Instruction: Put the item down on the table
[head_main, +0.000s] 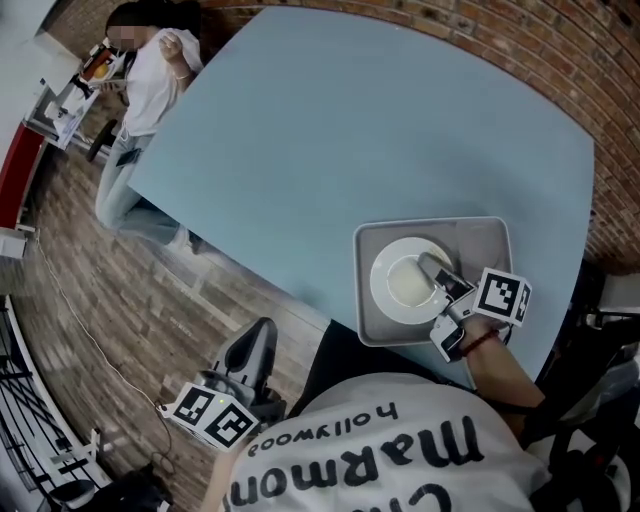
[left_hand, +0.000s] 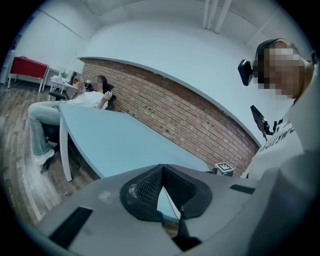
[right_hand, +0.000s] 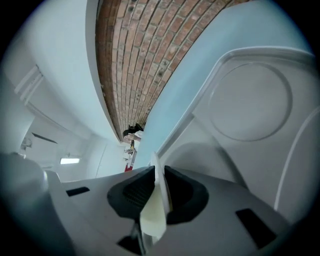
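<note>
The right claw (head_main: 437, 272) is clamped on the rim of a white plate (head_main: 400, 280). In the right gripper view its two dark pads (right_hand: 134, 192) press on either side of the thin cream edge (right_hand: 156, 210), which stands up between them. The plate is over a grey tray (head_main: 480, 232) with rounded corners. It covers the tray's left half, and I cannot tell whether its base rests on the tray or is slightly lifted. The tray sits on the pale blue counter (head_main: 350, 130), close to the near edge and toward the right end. The right claw reaches the plate from the near right, and its marker cube (head_main: 501, 296) shows just behind it.

The left claw (head_main: 258, 335) is off the counter, below its near edge and over the wooden floor (head_main: 100, 280), well apart from the tray. In the left gripper view its jaws meet at the tips (left_hand: 162, 172) with nothing between them, and they point along the blue counter (left_hand: 120, 145) toward a brick wall (left_hand: 190, 115). Its marker cube (head_main: 212, 415) is close to the wearer's white printed shirt (head_main: 400, 460).

At the far left corner of the counter a person (head_main: 150, 80) in a white top sits leaning back.
</note>
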